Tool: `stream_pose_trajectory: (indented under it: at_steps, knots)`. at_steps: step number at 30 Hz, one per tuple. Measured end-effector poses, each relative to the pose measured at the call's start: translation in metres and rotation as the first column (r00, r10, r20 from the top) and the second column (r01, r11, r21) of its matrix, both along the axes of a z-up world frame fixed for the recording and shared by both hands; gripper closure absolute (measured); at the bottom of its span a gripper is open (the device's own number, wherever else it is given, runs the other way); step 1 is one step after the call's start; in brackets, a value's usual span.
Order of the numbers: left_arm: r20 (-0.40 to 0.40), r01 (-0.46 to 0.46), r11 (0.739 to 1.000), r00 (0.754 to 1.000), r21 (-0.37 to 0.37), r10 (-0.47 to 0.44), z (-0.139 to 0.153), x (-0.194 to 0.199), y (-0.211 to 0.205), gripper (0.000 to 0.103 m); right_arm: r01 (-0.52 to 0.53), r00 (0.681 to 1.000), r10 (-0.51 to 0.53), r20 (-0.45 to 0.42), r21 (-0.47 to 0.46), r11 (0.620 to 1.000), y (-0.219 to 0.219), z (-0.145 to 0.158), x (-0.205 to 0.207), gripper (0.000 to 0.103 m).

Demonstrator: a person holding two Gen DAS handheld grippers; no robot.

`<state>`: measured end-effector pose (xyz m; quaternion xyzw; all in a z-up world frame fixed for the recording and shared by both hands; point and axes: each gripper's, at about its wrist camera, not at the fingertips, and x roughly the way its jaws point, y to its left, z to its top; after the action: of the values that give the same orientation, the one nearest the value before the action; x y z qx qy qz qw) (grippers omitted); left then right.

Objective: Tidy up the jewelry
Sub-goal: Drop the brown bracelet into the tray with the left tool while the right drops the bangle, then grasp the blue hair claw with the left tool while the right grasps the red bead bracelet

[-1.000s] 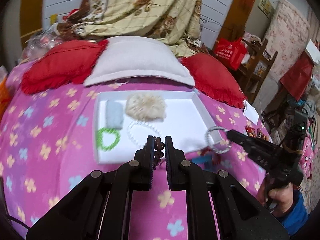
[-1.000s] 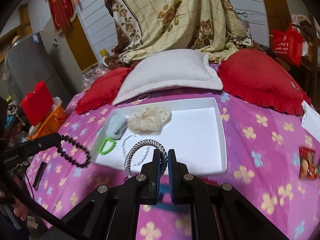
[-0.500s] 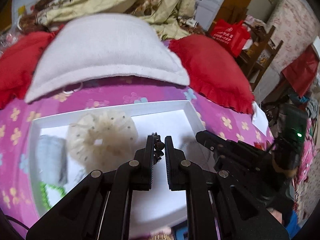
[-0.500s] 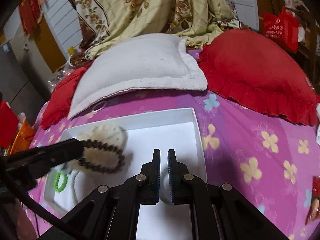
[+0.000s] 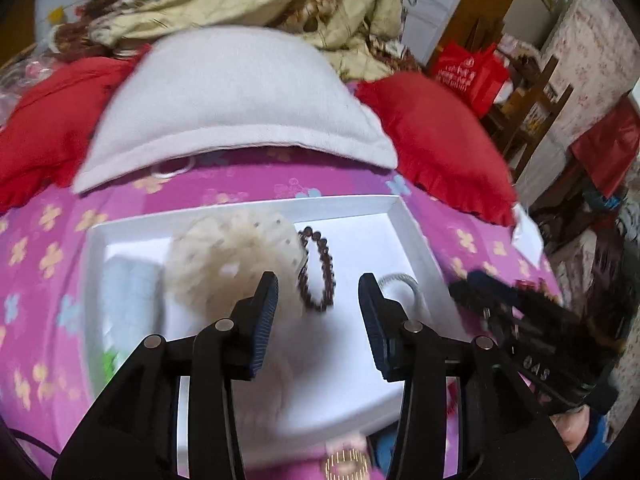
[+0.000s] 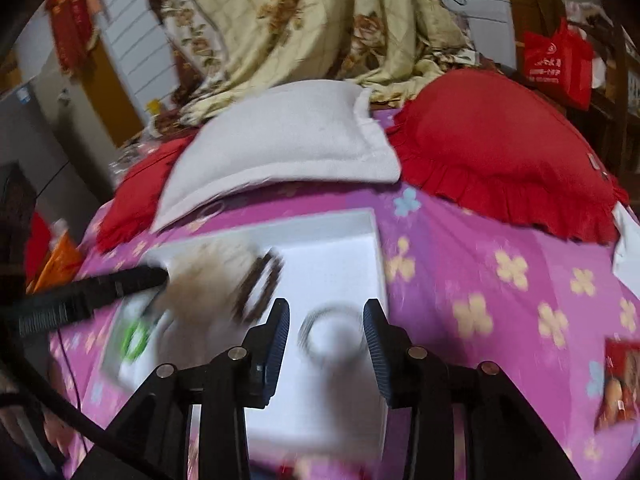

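both my grippers are over the white tray [image 5: 416,236], jaws opening, nothing pinched. left gripper [image 5: 318,306]: dark bead bracelet [image 5: 318,272] lies in the tray just ahead of the gap, long axis running away from me. right gripper [image 6: 326,332]: silver bracelet [image 6: 332,334] flat in the tray, framed between the fingers. scrunchie [image 5: 232,256] touches the beads on their left.

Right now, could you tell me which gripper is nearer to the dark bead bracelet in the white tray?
Left. The left gripper has its opening jaws either side of the dark bead bracelet, which lies free on the white tray. The right gripper frames the silver bracelet, further right.
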<state>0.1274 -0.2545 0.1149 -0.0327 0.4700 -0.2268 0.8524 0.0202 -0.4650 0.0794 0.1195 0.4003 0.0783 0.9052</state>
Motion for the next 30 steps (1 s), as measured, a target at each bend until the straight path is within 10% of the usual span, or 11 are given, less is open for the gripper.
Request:
stream_pose_trajectory:
  at_steps: [6,16,24,30]
  knots:
    - [0.036,-0.081,0.996,0.996,-0.019,0.082,0.019,-0.089,0.063,0.049,-0.126,0.991,0.125,-0.037,-0.004,0.992,0.036,-0.017,-0.064,0.066]
    - [-0.012,-0.206,0.978,0.978,0.018,0.206,-0.023,-0.211,0.140,0.049,-0.167,0.974,0.169,-0.153,0.031,0.986,0.070,-0.061,-0.055,0.065]
    - [-0.073,-0.294,0.955,0.954,-0.037,0.291,-0.037,-0.236,0.177,0.049,-0.384,0.904,0.394,-0.169,0.089,0.919,0.114,-0.063,-0.116,0.065]
    - [-0.060,-0.237,0.971,0.970,-0.027,0.235,-0.035,-0.240,0.159,0.049,-0.291,0.946,0.300,-0.123,0.085,0.953,0.077,-0.048,-0.137,0.057]
